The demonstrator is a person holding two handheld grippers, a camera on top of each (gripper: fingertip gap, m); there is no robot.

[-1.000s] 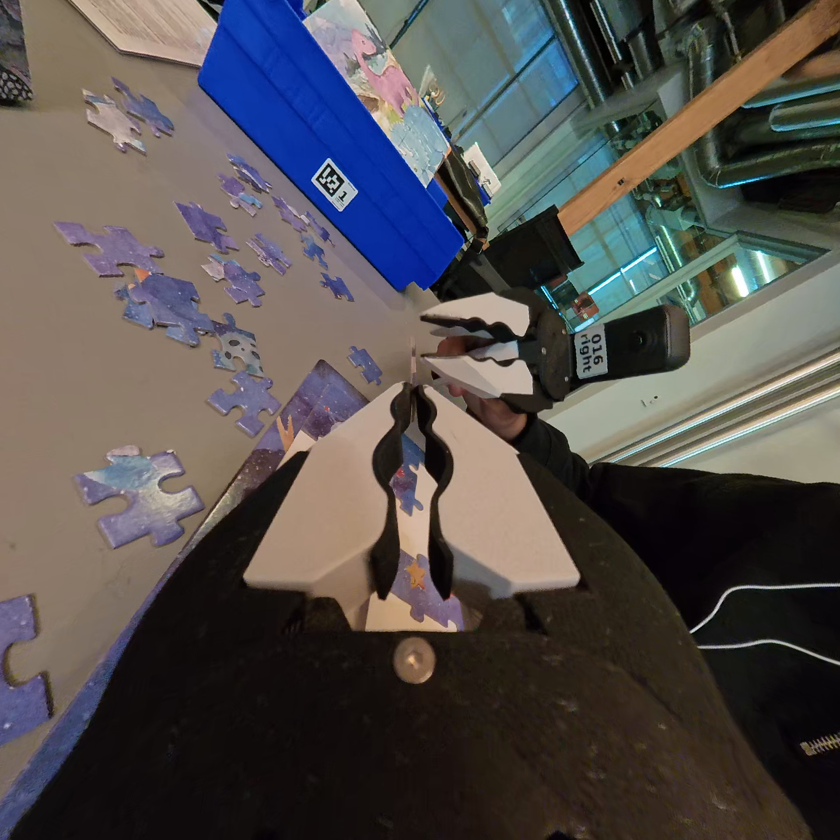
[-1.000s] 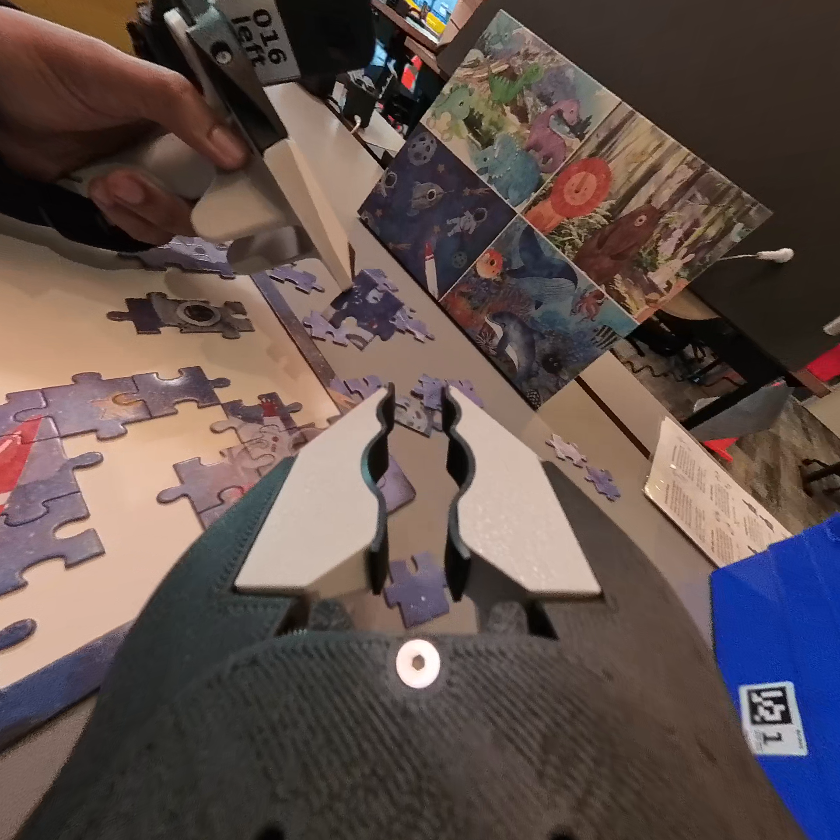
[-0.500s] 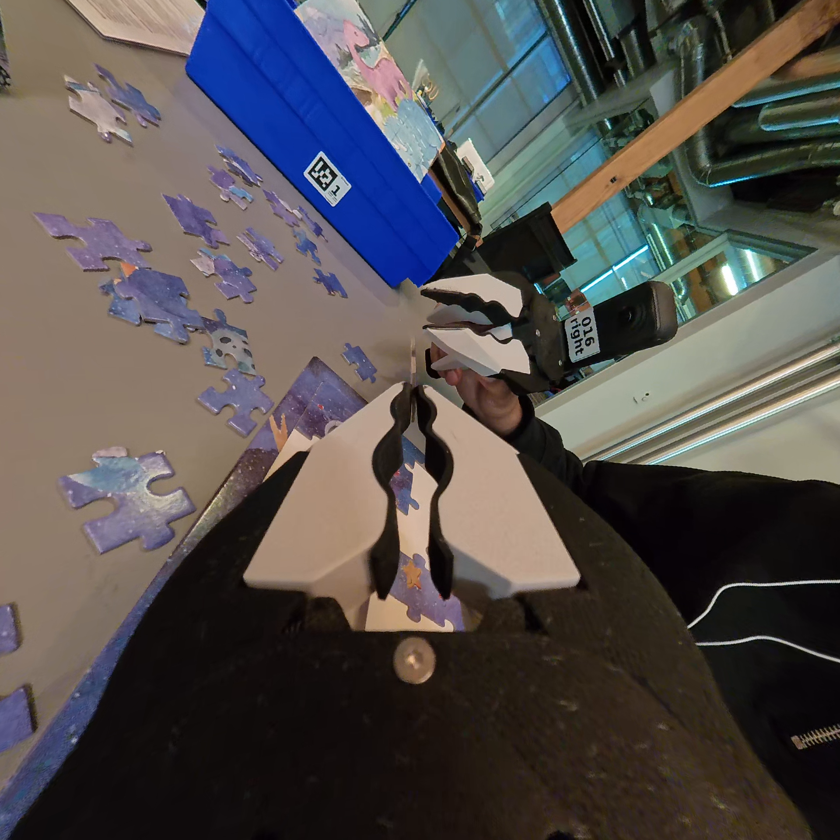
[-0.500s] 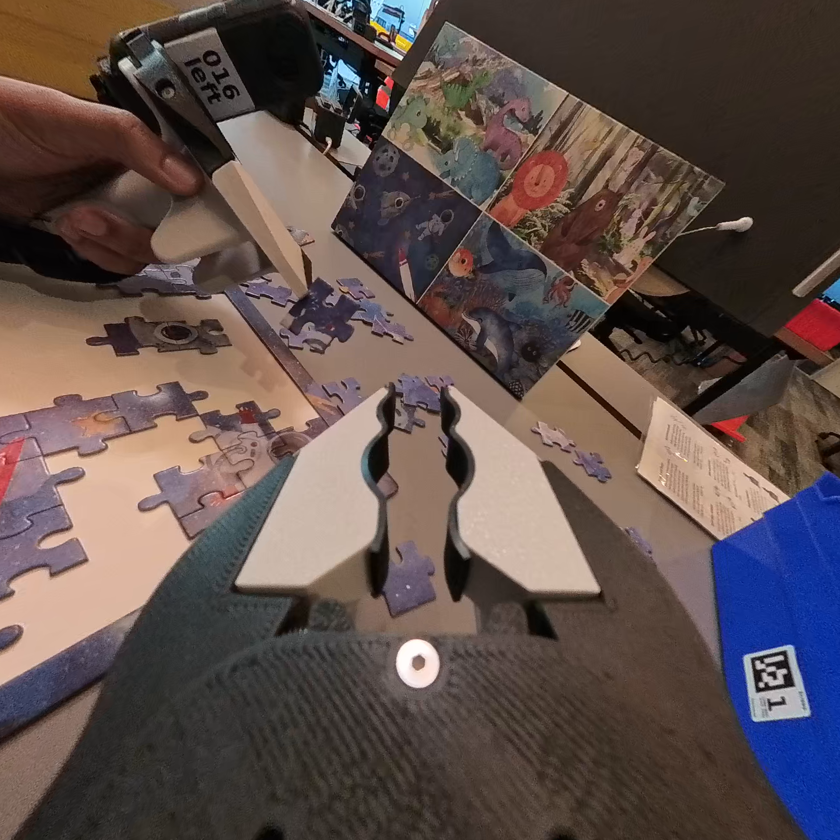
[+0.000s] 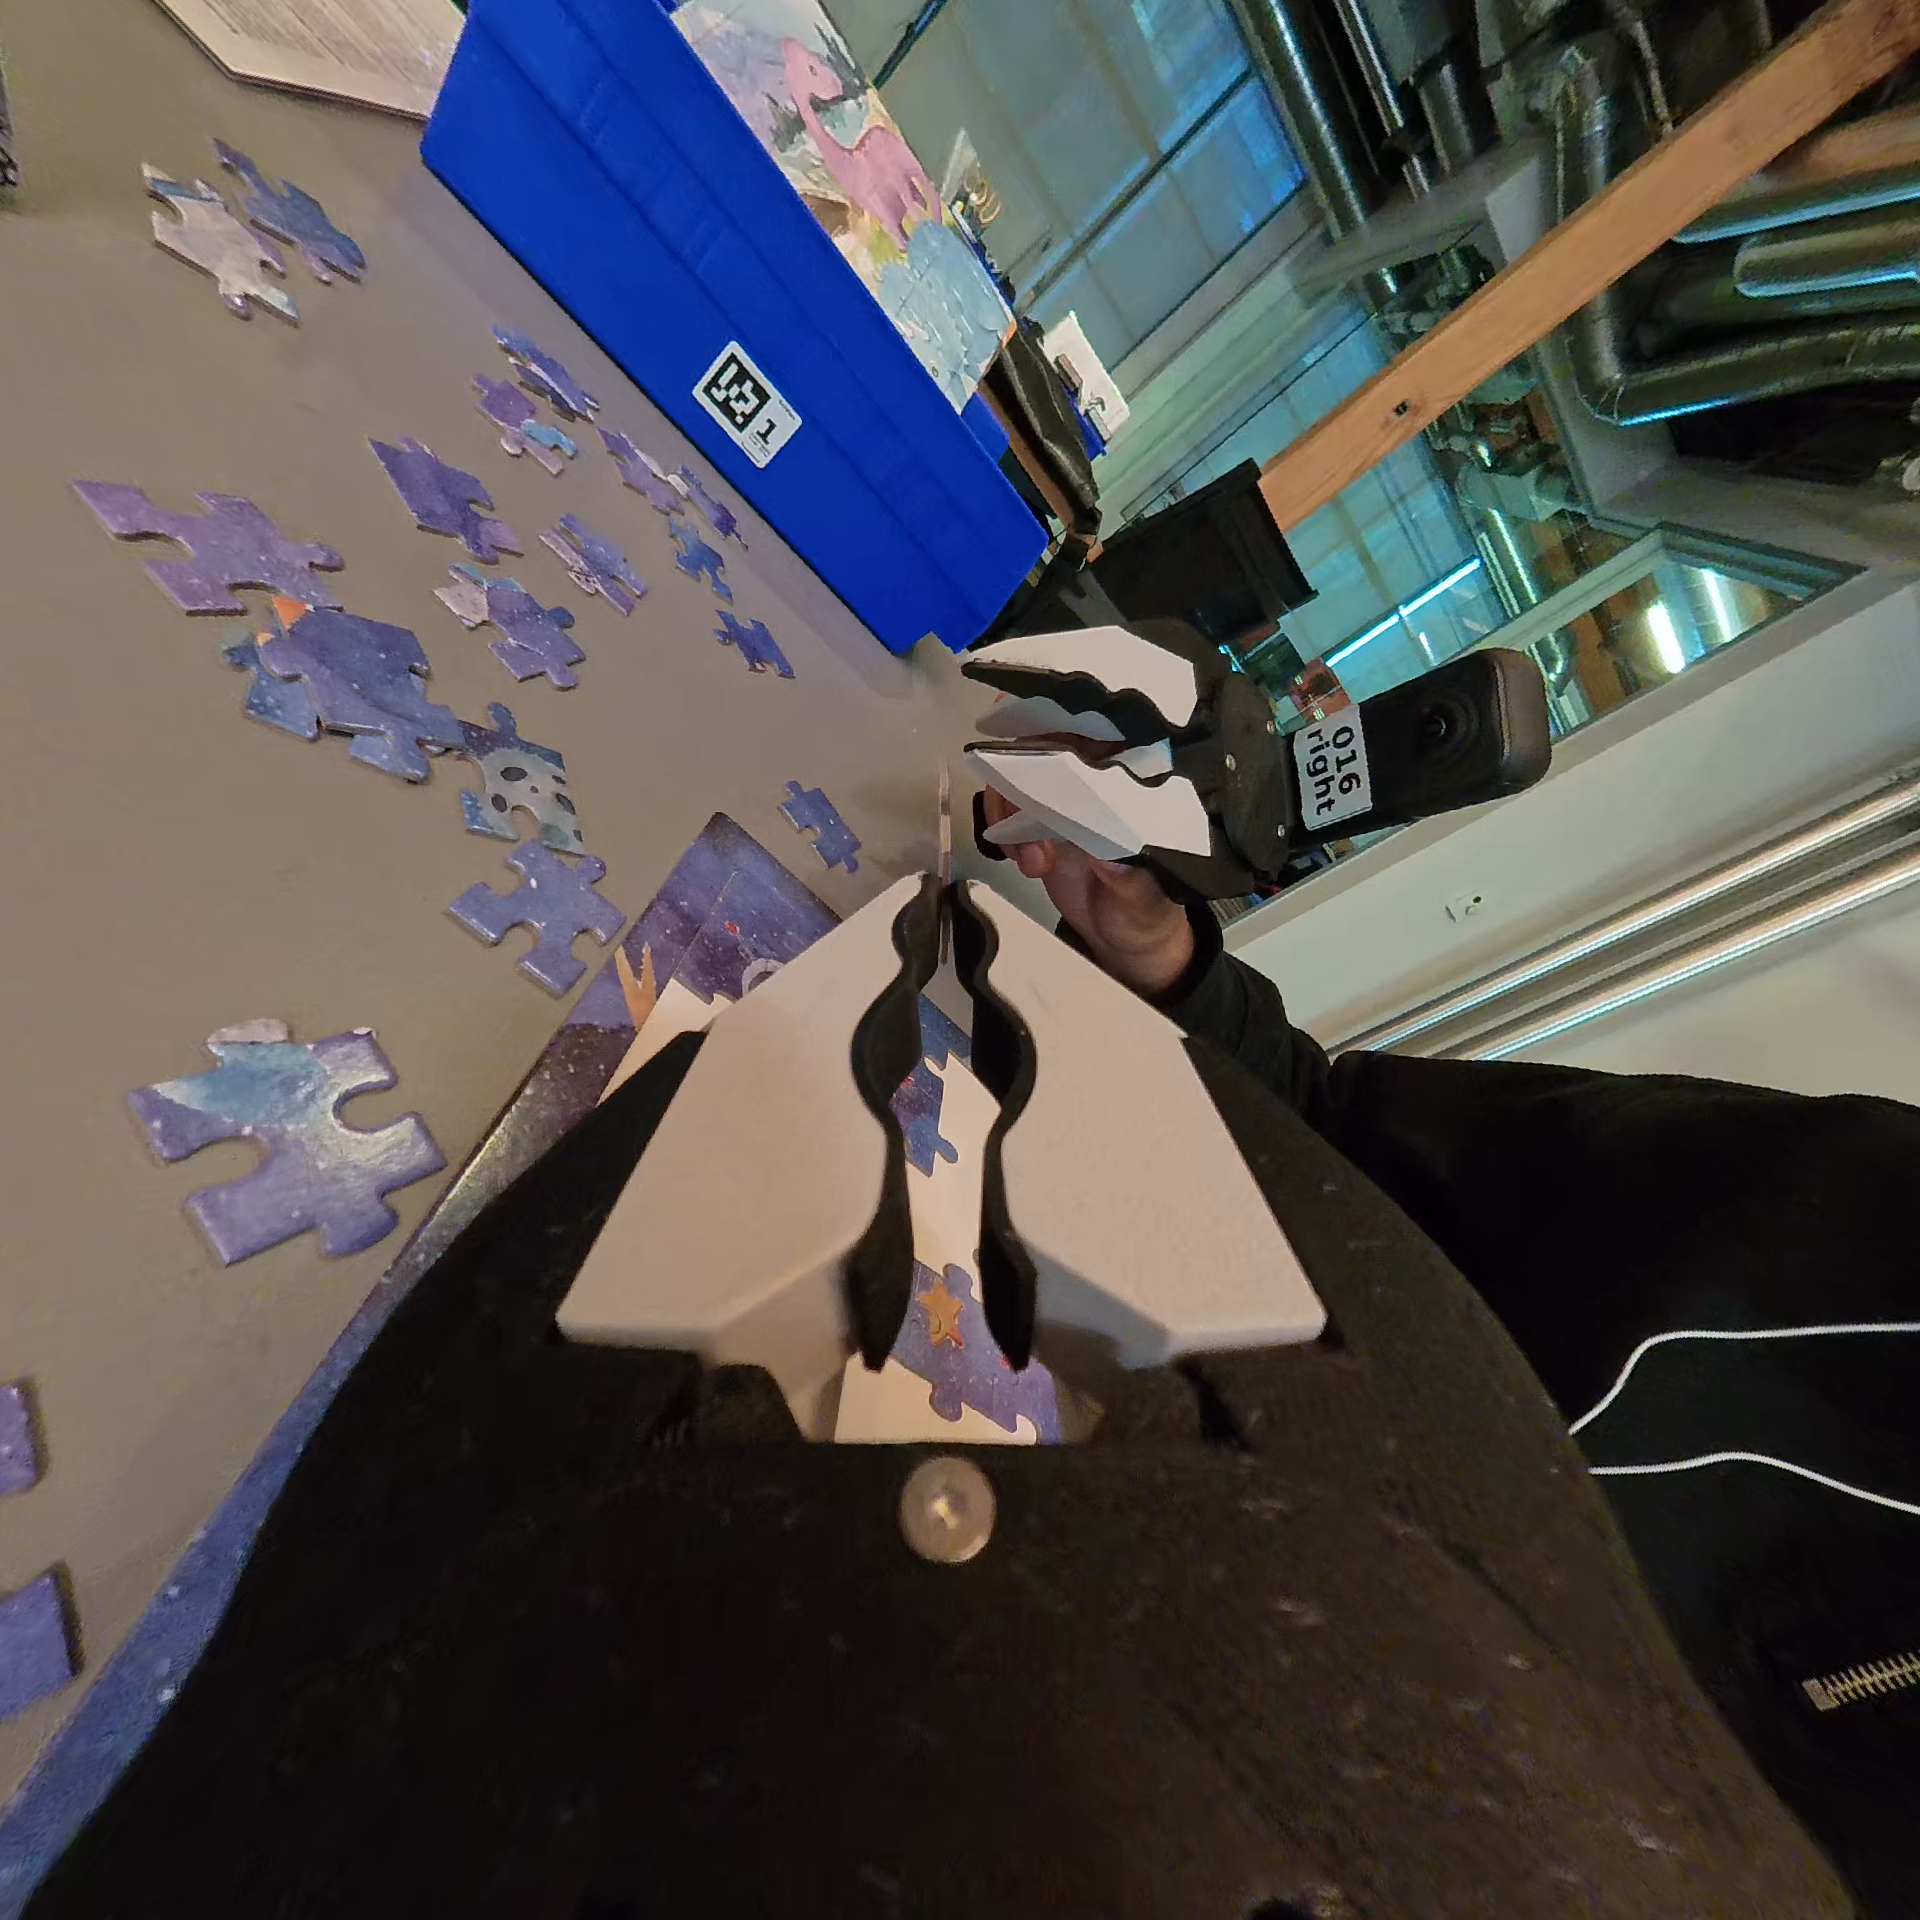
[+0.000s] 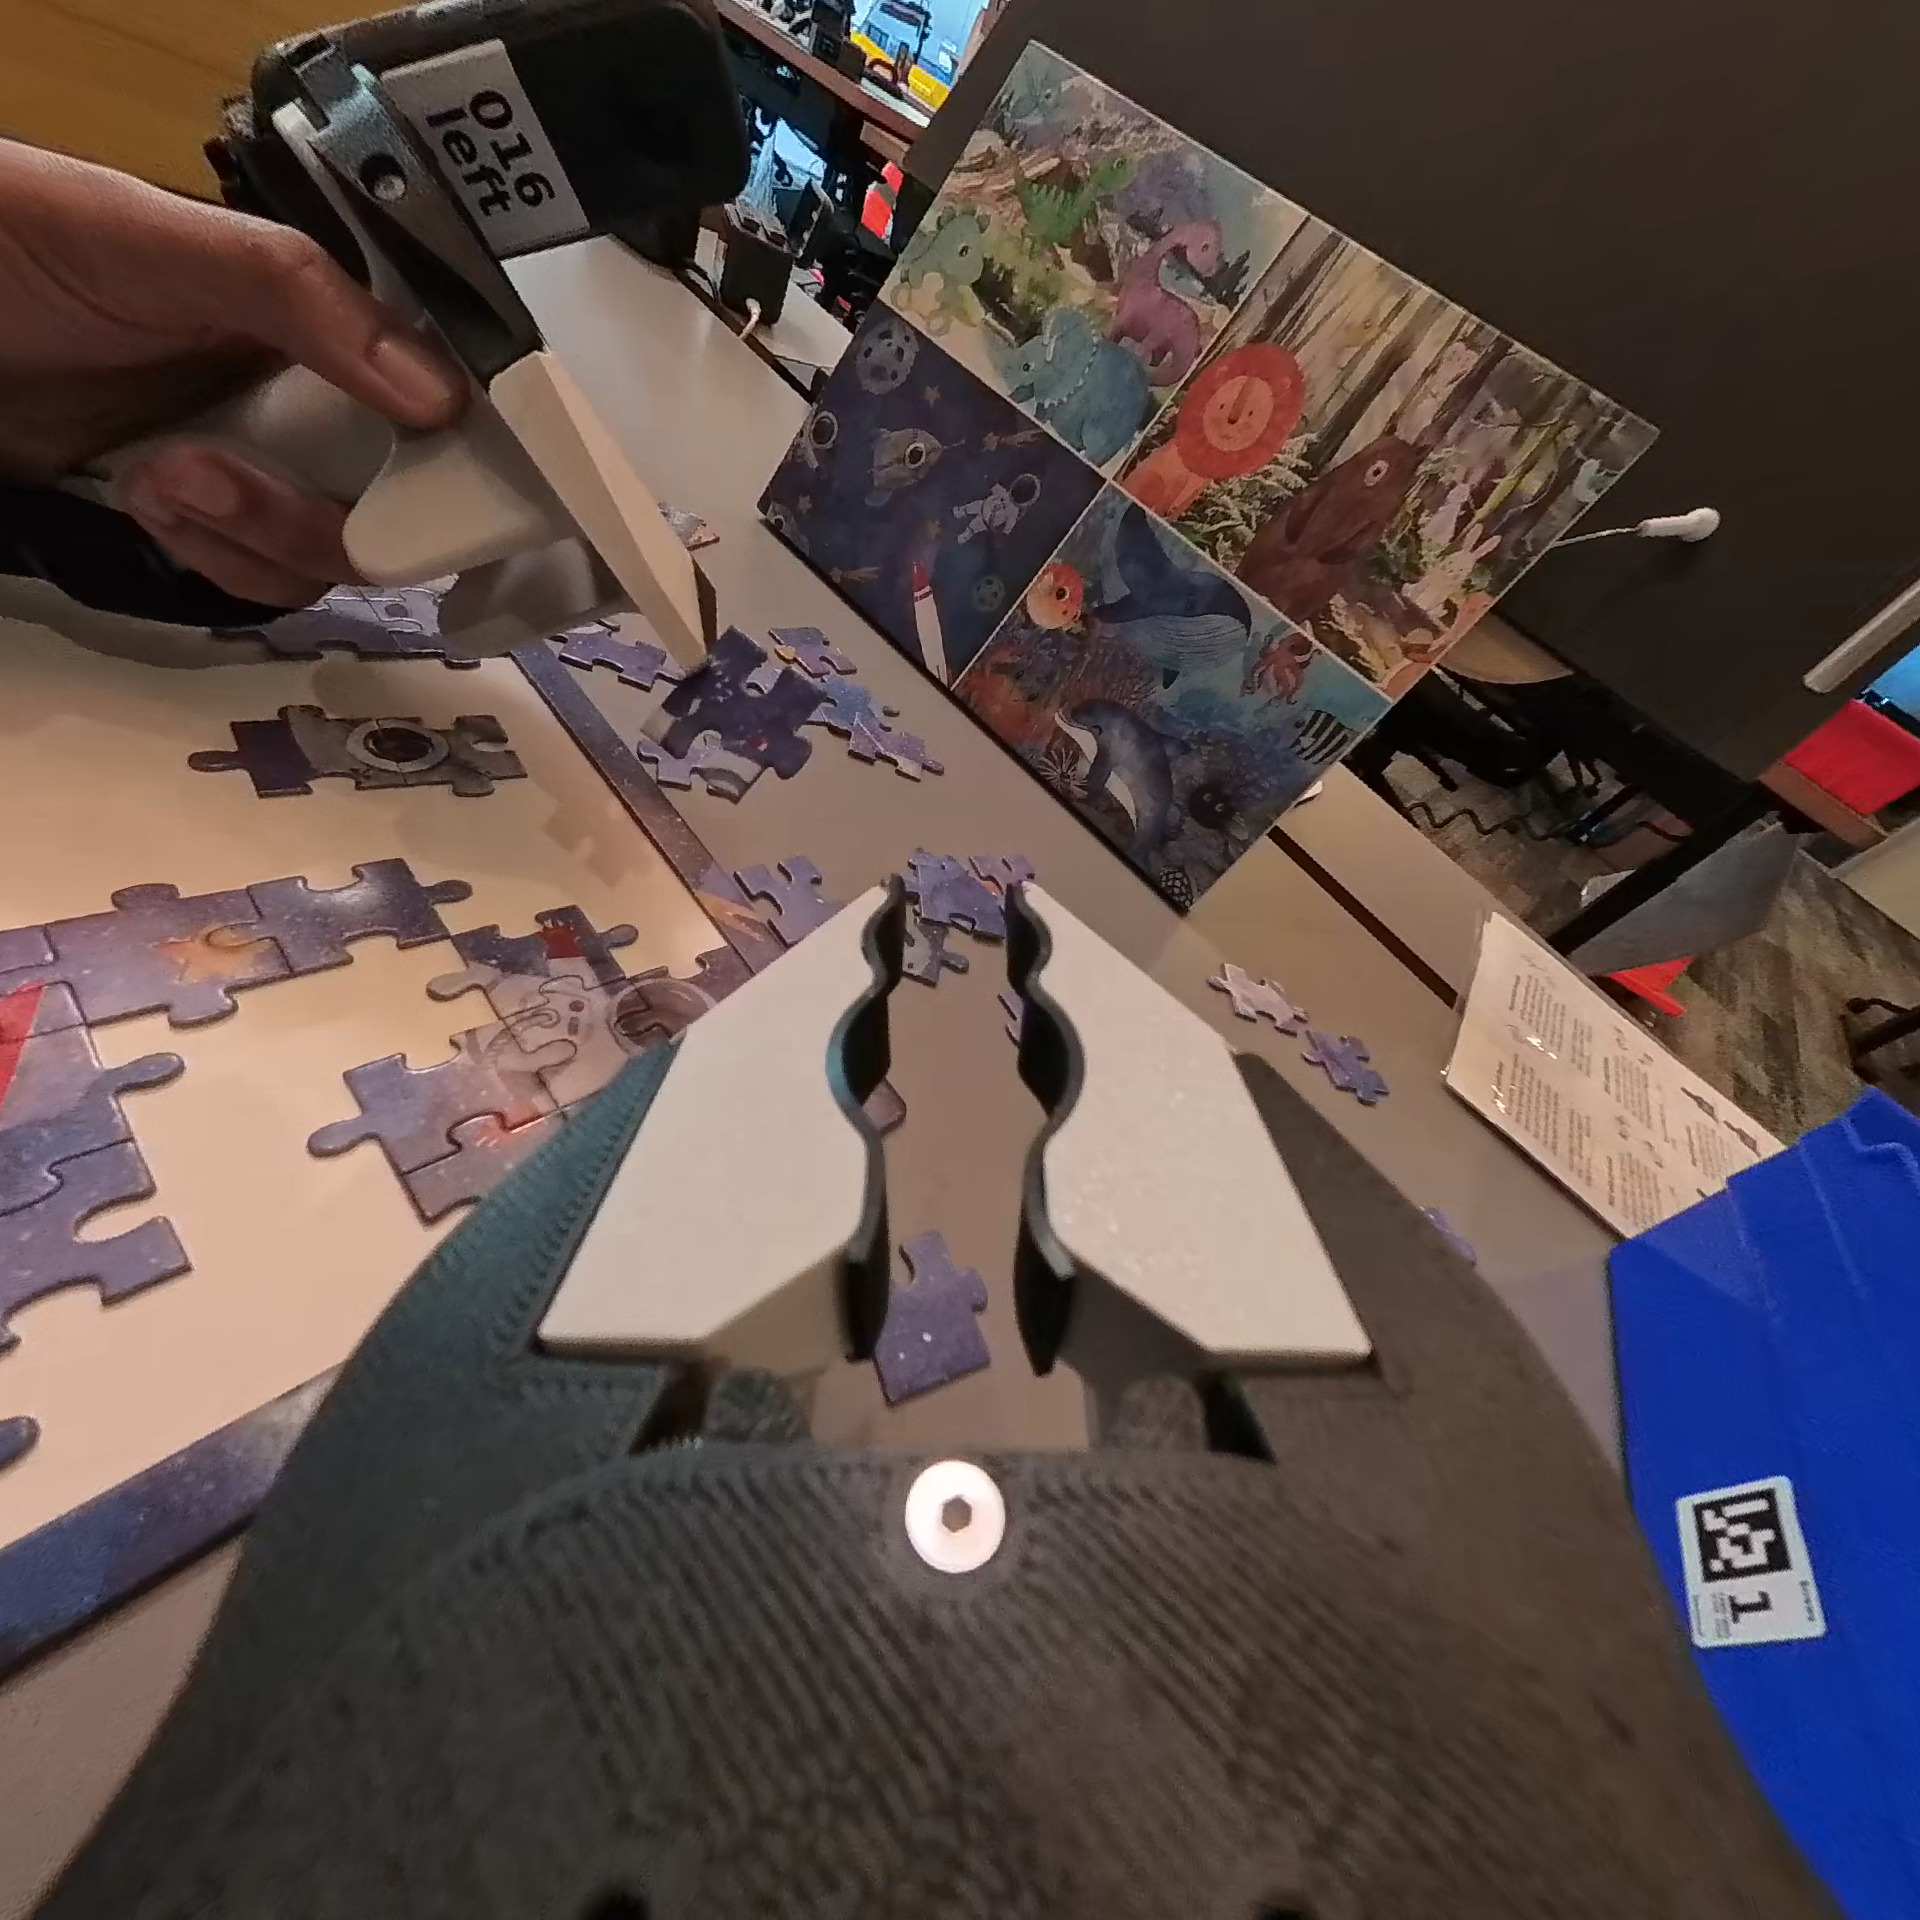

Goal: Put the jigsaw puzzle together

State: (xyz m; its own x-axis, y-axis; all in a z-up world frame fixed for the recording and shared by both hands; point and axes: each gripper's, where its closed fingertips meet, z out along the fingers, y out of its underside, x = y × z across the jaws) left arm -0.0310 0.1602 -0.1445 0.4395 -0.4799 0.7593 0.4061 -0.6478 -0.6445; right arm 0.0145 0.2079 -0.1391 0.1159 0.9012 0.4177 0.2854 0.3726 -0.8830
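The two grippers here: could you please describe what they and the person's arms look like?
Both the left gripper and the right gripper have pale wedge-shaped fingers lined with wavy black pads, set in black textured bodies with a silver screw. Each carries a white label and a black camera. The person wears a black sleeve with thin white piping and a zip.

A strip of bare grey tabletop [image 6: 1091, 831] was left open between the framed, partly filled puzzle board [image 6: 312, 790] and the propped-up picture panel of animal and space scenes [image 6: 1195, 499]. That strip was narrowed by loose blue-violet cardboard puzzle pieces [image 6: 956, 894] scattered beside the board's edge. Right of the board, passage was blocked by the blue plastic crate [image 6: 1787, 1351] and a printed white sheet [image 6: 1600, 1091]. Beyond the board's far corner, room was taken by the left gripper [image 6: 701, 634], its fingertips closed on a dark blue puzzle piece [image 6: 738, 707].
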